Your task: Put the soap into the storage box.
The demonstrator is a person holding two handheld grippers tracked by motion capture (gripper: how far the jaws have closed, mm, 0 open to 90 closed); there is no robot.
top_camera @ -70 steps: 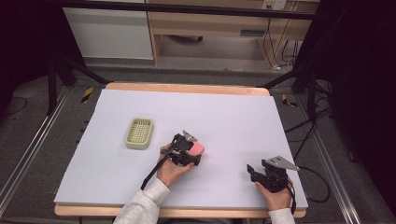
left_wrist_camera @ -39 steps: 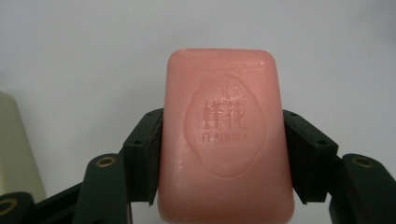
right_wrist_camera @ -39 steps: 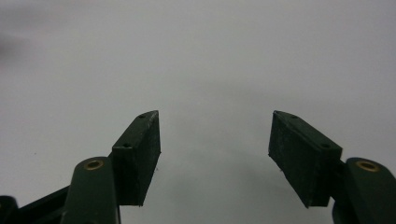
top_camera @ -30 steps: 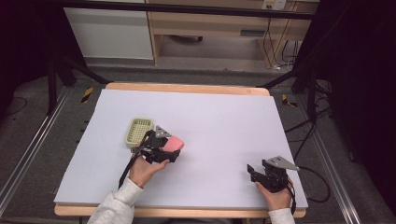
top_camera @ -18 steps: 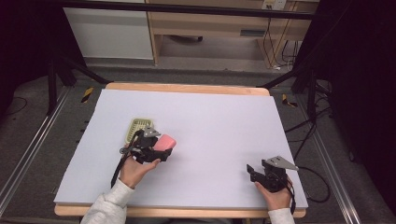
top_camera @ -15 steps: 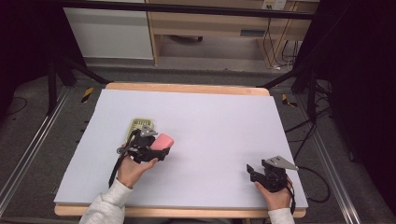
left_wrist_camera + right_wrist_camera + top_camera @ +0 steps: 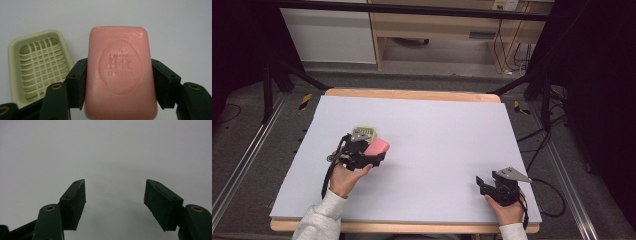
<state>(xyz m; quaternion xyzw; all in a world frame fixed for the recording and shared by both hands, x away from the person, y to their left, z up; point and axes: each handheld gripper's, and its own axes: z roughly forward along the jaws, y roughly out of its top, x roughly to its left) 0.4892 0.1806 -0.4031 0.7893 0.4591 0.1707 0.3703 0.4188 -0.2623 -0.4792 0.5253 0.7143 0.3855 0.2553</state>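
Note:
A pink bar of soap [image 7: 120, 72] with an embossed stamp sits clamped between the black jaws of my left gripper [image 7: 119, 85], which is shut on its two long sides. In the high view the left gripper [image 7: 371, 154] carries the soap [image 7: 377, 146] just above the table at the left. A pale green soap dish [image 7: 37, 67] with a grid floor lies empty just left of the soap; in the high view the soap dish [image 7: 364, 132] is partly hidden behind the gripper. My right gripper [image 7: 115, 202] stands open over bare table, at the front right in the high view [image 7: 483, 184].
The white table top [image 7: 447, 135] has a wooden rim at front and back. Black stand legs and cables lie on the floor on both sides. A wooden shelf unit and a white cabinet stand behind the table.
My left gripper has carried the soap leftward and a little away from me, up to the soap dish. The right gripper has stayed in place.

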